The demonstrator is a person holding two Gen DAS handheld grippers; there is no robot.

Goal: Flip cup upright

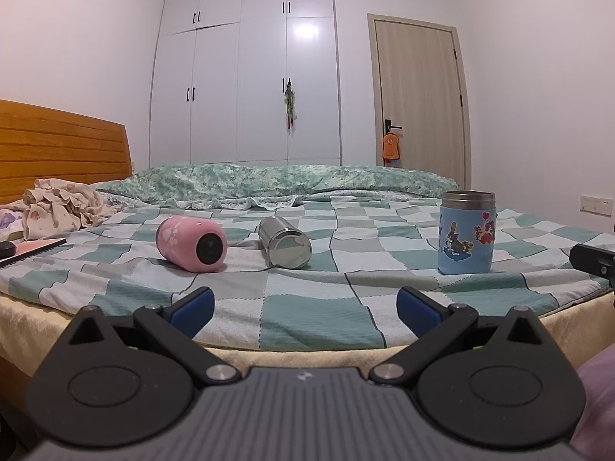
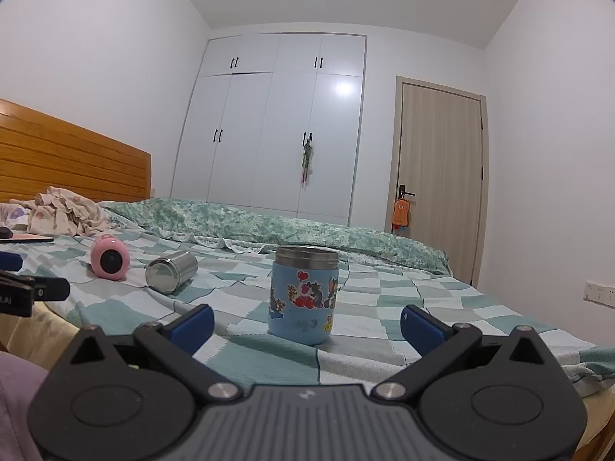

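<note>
A pink cup [image 1: 192, 244] [image 2: 108, 257] lies on its side on the checked bed cover, its base end toward me. A steel cup [image 1: 285, 247] [image 2: 171, 271] lies on its side beside it, to its right. A blue cartoon cup [image 1: 467, 232] [image 2: 304, 295] stands upright, mouth up. My left gripper [image 1: 305, 313] is open and empty at the bed's near edge, short of the lying cups. My right gripper [image 2: 306, 326] is open and empty, with the blue cup just ahead between its fingers, not touched.
The bed [image 1: 315, 319] has a wooden headboard [image 1: 57, 150] at left, crumpled clothes [image 1: 61, 205] and a flat pink item [image 1: 34, 247] near it, and a rolled green quilt [image 1: 292, 180] at the back. A wardrobe [image 1: 246, 77] and a door [image 1: 419, 103] stand behind.
</note>
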